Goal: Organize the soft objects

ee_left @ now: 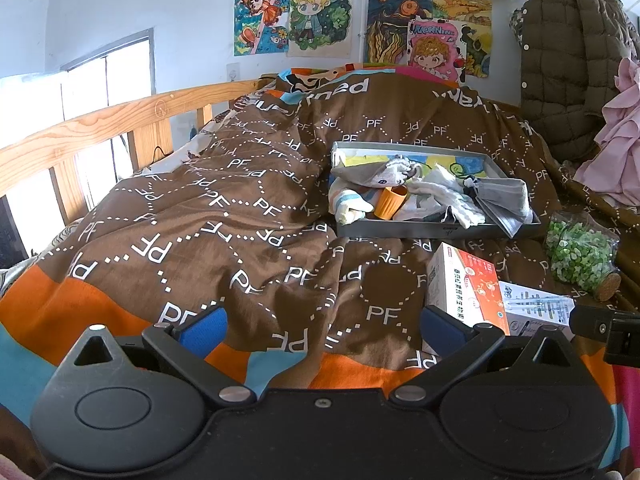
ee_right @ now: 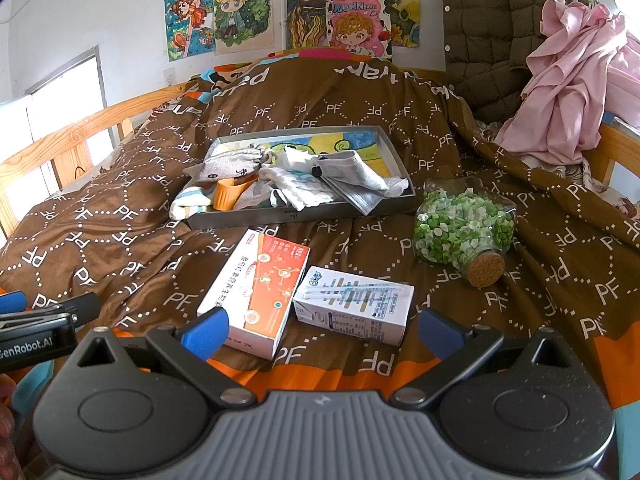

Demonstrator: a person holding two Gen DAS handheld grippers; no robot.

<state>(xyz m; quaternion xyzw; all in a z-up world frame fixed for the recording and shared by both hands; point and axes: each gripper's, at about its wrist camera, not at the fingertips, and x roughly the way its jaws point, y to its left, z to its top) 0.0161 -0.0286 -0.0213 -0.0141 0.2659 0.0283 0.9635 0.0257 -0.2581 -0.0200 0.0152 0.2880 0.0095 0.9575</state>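
Note:
A grey tray (ee_right: 304,216) (ee_left: 400,230) lies on the brown quilt. It holds a grey glove (ee_right: 232,164) (ee_left: 376,176), white cloths (ee_right: 296,190) (ee_left: 444,196), a grey face mask (ee_right: 352,184) (ee_left: 500,200), a striped sock (ee_right: 188,202) (ee_left: 348,204) hanging over the left rim, and an orange cup (ee_right: 228,196) (ee_left: 390,202). My left gripper (ee_left: 322,330) is open and empty above the quilt's near end. My right gripper (ee_right: 320,330) is open and empty, with an orange-white box (ee_right: 256,292) (ee_left: 468,284) and a white carton (ee_right: 356,304) (ee_left: 536,308) just ahead of it.
A corked glass jar of green paper stars (ee_right: 464,228) (ee_left: 580,250) lies on its side right of the tray. A wooden bed rail (ee_left: 80,128) runs along the left. A pink cloth (ee_right: 572,76) and a brown padded coat (ee_left: 572,64) hang at the right.

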